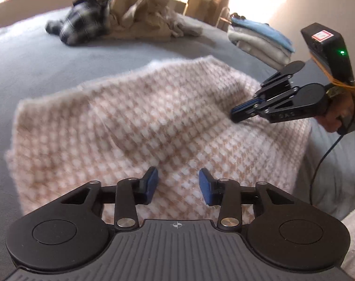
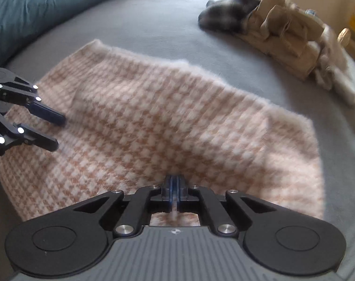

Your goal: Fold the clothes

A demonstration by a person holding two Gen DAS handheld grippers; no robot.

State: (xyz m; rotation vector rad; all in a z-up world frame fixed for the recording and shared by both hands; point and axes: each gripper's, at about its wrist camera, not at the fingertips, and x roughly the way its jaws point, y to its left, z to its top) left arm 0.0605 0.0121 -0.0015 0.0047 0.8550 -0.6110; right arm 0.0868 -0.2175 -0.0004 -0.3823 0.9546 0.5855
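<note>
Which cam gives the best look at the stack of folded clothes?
Left wrist: the stack of folded clothes, pale layers with blue ones on top, sits at the bed's far right edge. The right wrist view doesn't show it.

Surface: bed (image 2: 154, 23) covered by a grey sheet
Near side: pink-and-tan checked knit garment (image 2: 154, 121) spread flat
Far side: dark plaid garment (image 1: 81, 23) touching a crumpled beige heap (image 1: 142, 16)
Edge: folded stack (image 1: 261, 39); teal pillow (image 2: 48, 2) laid alongside
</note>
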